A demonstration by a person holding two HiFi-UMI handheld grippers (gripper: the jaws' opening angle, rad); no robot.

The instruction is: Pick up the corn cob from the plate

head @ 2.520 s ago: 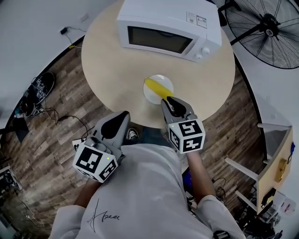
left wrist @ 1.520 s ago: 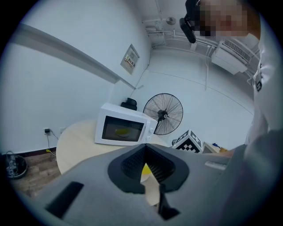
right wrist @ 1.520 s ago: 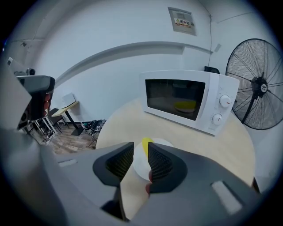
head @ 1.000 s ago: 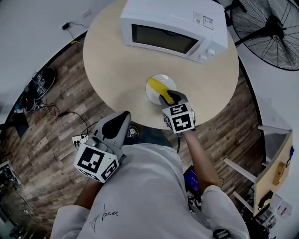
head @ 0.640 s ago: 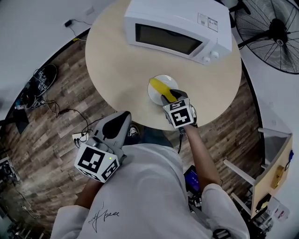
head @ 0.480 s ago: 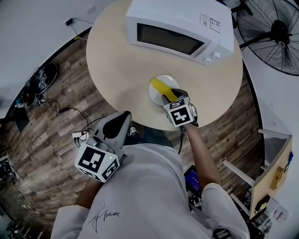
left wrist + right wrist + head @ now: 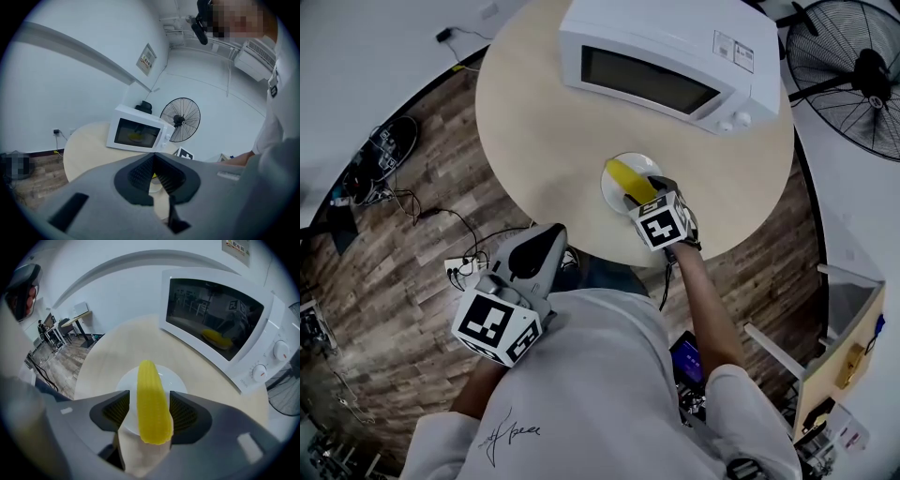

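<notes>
The corn cob lies on the small white plate, with its long side pointing toward the microwave, and its near end reaches over the rim toward the person. It looks stiff and rather light. I think its skin of smooth rows can be a little slippery, so a hold across the thick middle, with the pads on the two long sides, seems safer than a hold at the narrow tip. It should not break easily, but it may roll on the plate if it is pushed from one side only.

The right gripper points steeply down over the cob. Its jaws are opening and stand wide, with the cob between them, and the pads do not press on it. The left gripper waits near the person's body, off the table edge, with its jaws together and nothing in them.

The plate stands on a round, pale wooden table, smooth and bare, just in front of the microwave. Around it there is a dark wood floor with cables and a standing fan.
</notes>
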